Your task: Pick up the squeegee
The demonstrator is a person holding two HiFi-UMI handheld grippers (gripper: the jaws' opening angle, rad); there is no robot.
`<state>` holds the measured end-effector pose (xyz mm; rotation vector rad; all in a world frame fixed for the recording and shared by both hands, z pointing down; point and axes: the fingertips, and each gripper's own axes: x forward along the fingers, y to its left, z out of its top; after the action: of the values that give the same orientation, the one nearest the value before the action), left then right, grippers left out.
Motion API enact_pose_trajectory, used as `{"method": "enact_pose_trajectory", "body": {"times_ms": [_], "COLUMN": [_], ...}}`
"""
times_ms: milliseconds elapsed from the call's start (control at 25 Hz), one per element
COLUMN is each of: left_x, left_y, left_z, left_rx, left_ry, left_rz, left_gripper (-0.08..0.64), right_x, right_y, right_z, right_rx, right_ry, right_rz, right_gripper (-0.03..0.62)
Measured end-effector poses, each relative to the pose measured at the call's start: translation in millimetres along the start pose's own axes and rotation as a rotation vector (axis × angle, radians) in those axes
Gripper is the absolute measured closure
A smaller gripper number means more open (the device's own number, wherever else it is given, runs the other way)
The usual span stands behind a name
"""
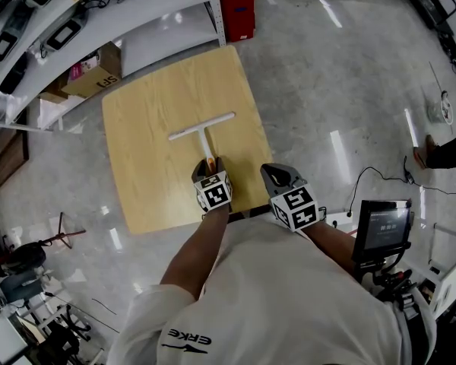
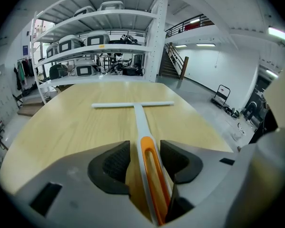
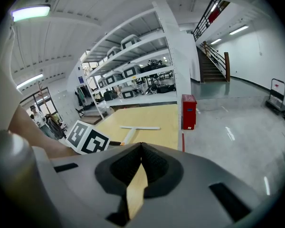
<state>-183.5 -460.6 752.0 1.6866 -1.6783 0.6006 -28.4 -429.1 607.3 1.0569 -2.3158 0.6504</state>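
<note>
Left hand-held gripper (image 2: 145, 145): jaws apart at the near edge of the bench (image 1: 148, 181), one pad on each side of the grip end of the squeegee (image 2: 138, 120); a sliver of wood shows between each pad and the grip, so neither presses it.
Right hand-held gripper (image 3: 141, 144): jaws together at the tips with nothing between them, held over the bench's near right corner, just beside the left one.
Squeegee place: flat on the bench, around the middle of its near half.
Long axis: the handle (image 1: 206, 144) runs straight away from the person, with the orange-trimmed grip nearest and the head farthest.
Blade (image 1: 213, 122): a white bar crossing the handle's far end in a T, its right end slightly farther off than its left.
Cardboard box (image 1: 99, 78): under the shelf rack (image 1: 148, 2), beyond the bench's far left corner; something pink and white shows at its left end, too small to name.
Red box (image 1: 237, 6): on the floor by the rack's post; its inside does not show.
Rack shelves: grey cases (image 2: 97, 38) in rows.
</note>
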Motion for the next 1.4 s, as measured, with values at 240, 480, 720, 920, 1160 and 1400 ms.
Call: {"method": "enact_pose_trajectory", "body": {"times_ms": [240, 480, 720, 920, 1160, 1400], "left_x": [-3, -7, -20, -39, -77, -129], "left_y": [3, 10, 10, 11, 6, 7], "left_z": [-6, -4, 0, 3, 12, 30], "left_rx": [0.014, 0.004, -0.013, -0.010, -0.046, -0.085], "left_ry": [-0.014, -0.040, -0.096, -0.155, -0.265, -0.374], "left_rz": [0.005, -0.005, -0.024, -0.035, -0.053, -0.065], "left_gripper": [0.416, 0.423, 0.428, 0.430, 0.430, 0.430], "right_x": [-1, 0, 0, 1, -1, -1], "right_y": [-1, 1, 5, 11, 22, 42], "right_z": [-6, -4, -6, -4, -10, -7], "right_rx": [-0.011, -0.024, -0.037, -0.053, -0.074, -0.093], "right_ry": [-0.001, -0.009, -0.021, -0.032, -0.038, -0.042], "right_rz": [0.010, 0.022, 0.042, 0.067, 0.115, 0.177], "right_gripper": [0.589, 0.589, 0.589, 0.589, 0.589, 0.589]}}
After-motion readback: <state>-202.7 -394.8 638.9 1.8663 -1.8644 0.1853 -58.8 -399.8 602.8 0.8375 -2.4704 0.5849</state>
